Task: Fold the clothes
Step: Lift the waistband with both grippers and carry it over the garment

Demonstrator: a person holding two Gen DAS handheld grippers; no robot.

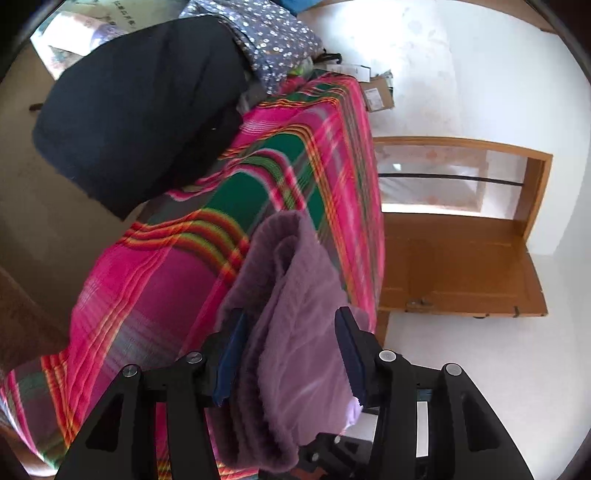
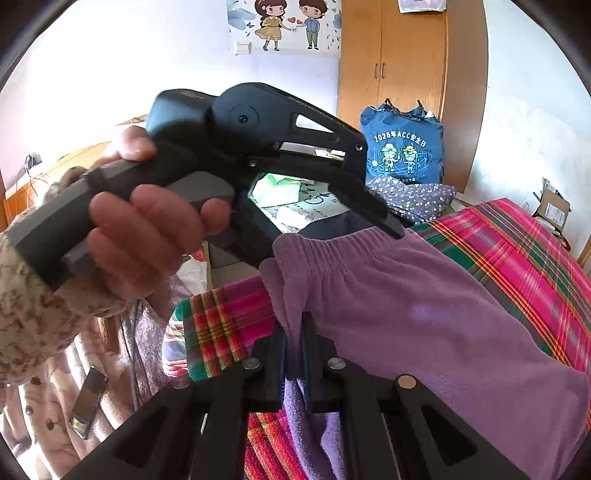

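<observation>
In the right wrist view, nearest at six o'clock, the right gripper [image 2: 293, 332] is seen clamped narrowly on a pinch of the purple trousers [image 2: 424, 306], just below their gathered waistband; the fabric is squeezed between the two black pads and hangs down behind them. The trousers are spread from the centre towards four o'clock over the pink and green plaid bedspread [image 2: 517, 240]. At nine o'clock a hand [image 2: 144, 236] in a mottled fleece sleeve is wrapped round the grey handle of the left gripper [image 2: 391, 225], whose tip is laid against the waistband edge just past the centre. Farther off, at one o'clock, a blue printed bag [image 2: 402, 147] is stood behind a dotted cloth [image 2: 413, 195]; beyond it a wooden wardrobe [image 2: 391, 59] is set against the wall; at twelve o'clock a cartoon poster [image 2: 284, 22] is fixed.

In the left wrist view the left gripper [image 1: 290, 339] is held wide; a bunched fold of the trousers [image 1: 291, 295] is draped between its fingers at six o'clock, with the blue pads apart and not pressed on the cloth. The plaid bedspread [image 1: 166, 288] is stretched from seven o'clock towards twelve; a dark garment [image 1: 140, 110] is piled at ten o'clock; a wooden door [image 1: 458, 266] is seen at three o'clock.
</observation>
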